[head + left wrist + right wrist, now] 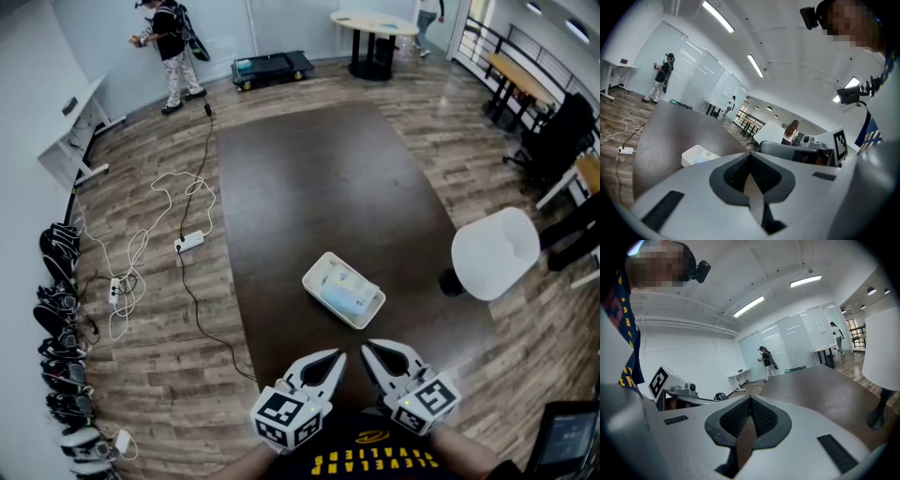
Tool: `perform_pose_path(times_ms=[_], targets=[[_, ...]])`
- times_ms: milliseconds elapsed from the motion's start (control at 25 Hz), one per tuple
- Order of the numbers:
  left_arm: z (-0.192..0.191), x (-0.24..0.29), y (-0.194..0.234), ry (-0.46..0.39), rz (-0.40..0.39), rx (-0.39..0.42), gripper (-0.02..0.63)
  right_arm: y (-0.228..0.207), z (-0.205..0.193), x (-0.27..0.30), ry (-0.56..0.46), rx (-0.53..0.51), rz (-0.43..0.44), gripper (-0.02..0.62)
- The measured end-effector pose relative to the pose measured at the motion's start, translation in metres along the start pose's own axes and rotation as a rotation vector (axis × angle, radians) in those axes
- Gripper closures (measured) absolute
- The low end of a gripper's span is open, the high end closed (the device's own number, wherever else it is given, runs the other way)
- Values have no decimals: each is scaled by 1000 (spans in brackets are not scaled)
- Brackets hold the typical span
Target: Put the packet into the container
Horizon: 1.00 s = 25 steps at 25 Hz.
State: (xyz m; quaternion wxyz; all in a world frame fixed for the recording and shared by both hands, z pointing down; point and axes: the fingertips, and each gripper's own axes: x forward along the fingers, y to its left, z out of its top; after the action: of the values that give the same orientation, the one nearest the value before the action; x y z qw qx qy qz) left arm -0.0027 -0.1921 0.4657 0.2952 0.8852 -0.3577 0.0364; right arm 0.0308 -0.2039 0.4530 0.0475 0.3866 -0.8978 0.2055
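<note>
The left gripper (330, 361) sits at the lower centre of the head view, low over the near edge of the dark table (319, 178), its tip angled up and to the right. Its own view shows the jaws pressed together with nothing between them. Just above and right of it, in the middle of the frame, the white container (312, 284) rests on the table with the pale packet (343, 290) lying inside it. By that lie the placing step looks done, and little seems left beyond drawing both tools back. The right gripper (372, 350) mirrors the left at the lower right of centre, tip angled up and to the left toward the container but apart from it. Its jaws are likewise closed and empty. A white chair (495, 251) stands off the table's right edge.
</note>
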Motion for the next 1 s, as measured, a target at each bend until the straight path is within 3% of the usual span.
perform_pose_path(times_ms=[1000], targets=[[1, 5, 10, 5, 25, -14, 607, -6, 0, 6, 16, 8, 12, 586]])
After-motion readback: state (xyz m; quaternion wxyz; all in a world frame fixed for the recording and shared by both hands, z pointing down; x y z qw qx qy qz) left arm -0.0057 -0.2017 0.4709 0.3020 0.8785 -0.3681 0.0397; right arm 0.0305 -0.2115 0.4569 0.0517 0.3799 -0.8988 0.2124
